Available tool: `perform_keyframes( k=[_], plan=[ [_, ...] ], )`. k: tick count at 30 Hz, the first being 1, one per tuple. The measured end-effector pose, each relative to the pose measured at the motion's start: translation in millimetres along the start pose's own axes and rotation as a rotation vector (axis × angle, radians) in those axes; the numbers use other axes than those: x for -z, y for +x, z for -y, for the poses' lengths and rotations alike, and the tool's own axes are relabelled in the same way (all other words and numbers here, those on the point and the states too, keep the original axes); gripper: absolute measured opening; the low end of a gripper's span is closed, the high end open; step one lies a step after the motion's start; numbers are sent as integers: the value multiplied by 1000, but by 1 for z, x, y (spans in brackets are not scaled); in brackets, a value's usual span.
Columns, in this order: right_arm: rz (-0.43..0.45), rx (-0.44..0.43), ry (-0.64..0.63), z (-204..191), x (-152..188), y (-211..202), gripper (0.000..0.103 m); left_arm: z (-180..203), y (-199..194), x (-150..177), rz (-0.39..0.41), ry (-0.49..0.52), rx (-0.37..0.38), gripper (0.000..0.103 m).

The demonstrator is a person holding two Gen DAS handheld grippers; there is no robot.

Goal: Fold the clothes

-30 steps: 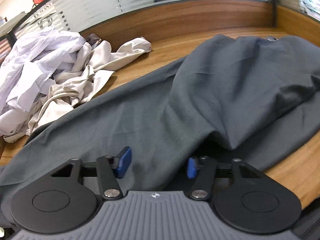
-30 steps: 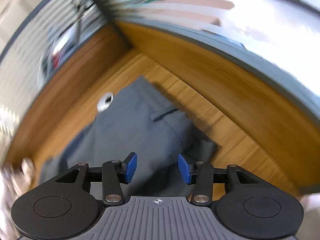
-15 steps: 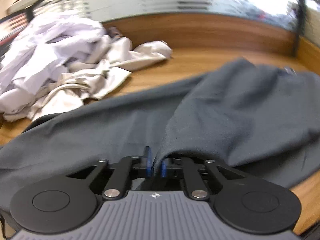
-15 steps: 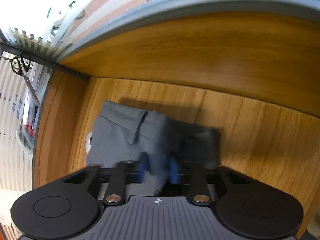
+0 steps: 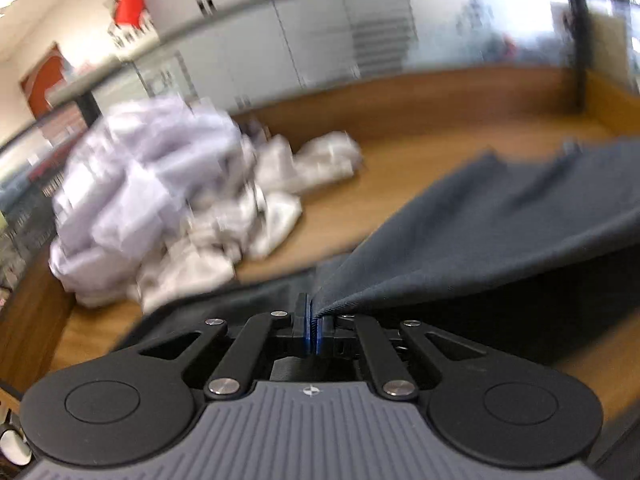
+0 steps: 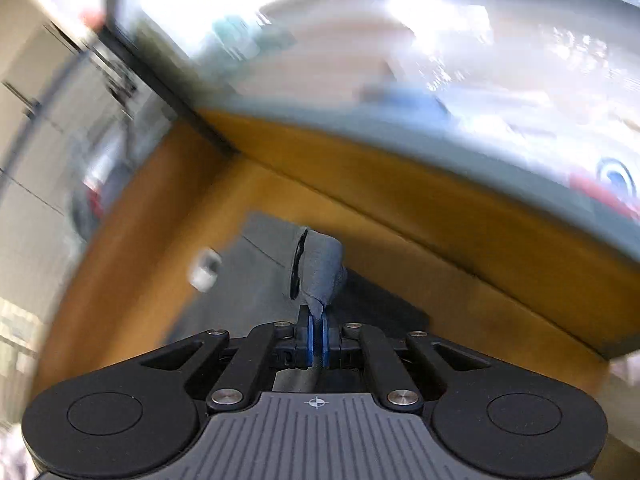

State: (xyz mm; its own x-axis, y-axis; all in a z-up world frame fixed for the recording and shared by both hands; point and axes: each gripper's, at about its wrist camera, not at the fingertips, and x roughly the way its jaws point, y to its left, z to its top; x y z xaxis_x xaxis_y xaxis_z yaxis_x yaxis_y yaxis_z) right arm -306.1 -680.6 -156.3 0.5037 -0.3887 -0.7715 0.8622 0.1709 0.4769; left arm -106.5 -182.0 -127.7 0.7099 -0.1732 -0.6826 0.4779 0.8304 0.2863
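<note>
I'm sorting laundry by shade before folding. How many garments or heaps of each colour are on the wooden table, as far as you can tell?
Dark grey: 1, the grey trousers, pinched by the left gripper and right gripper.
White or lilac: 1 crumpled heap.
Cream: 1 crumpled heap.
Total: 3; blur hides how many pieces each heap holds.

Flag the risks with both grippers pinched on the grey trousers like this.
1. Both the left gripper and right gripper pinch only a thin fold of the grey trousers; it may slip under tension.
2. The pale clothes pile lies close beside them on the table; swinging cloth could drag it.
</note>
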Motion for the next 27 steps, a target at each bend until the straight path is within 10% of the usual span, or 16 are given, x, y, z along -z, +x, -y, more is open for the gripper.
perform_keyframes(
  k=[8,12,18,27],
  plan=[
    [-43,114,-91,8,19,29,7,8,41,33,-82,24,66,7],
    [-50,162,-183,-2,20,30,20,-6,27,28,-43,-12,167,57],
    [-9,180,-361,-13,24,2,36,-16,-4,6,-8,-67,243,79],
    [36,119,-541,-45,17,7,36,9,13,-60,64,-136,277,80]
  ],
)
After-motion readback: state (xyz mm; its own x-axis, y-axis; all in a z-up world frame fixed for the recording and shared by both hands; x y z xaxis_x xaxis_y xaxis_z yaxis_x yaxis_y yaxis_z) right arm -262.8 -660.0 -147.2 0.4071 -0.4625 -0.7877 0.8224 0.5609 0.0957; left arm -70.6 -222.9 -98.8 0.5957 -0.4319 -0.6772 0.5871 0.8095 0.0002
